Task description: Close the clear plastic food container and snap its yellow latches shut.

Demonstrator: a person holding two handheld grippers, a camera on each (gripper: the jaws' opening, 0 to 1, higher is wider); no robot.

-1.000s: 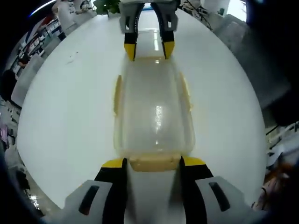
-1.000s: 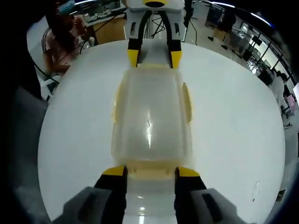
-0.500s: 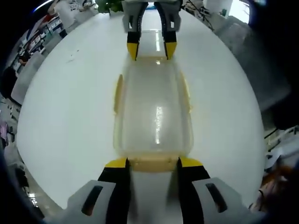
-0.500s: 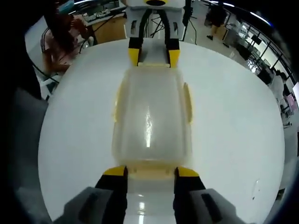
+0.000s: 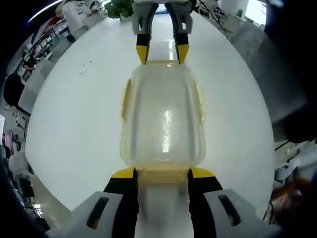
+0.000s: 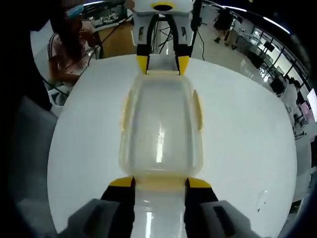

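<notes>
Little has moved since a second ago: both views have shifted a touch, yet our two grippers keep their stations at opposite ends of the container [image 5: 163, 121]. We see the left gripper [image 5: 162, 173] with its jaws spread, straddling the near end latch [image 5: 162, 173], the yellow tips just beside it on either side; whether they touch it we cannot tell. The right gripper [image 6: 159, 182] stands the same way at its own end latch [image 6: 159, 183], jaws apart, holding nothing. Each gripper faces the other across the box, and the far one shows at the top of each view. The lid looks seated, and the container lies lengthwise between us on the white table [image 5: 74, 124]. The side latches [image 5: 126, 99] appear splayed outward, so we judge those are not yet snapped; pressing the end latches down seems the step in hand.
</notes>
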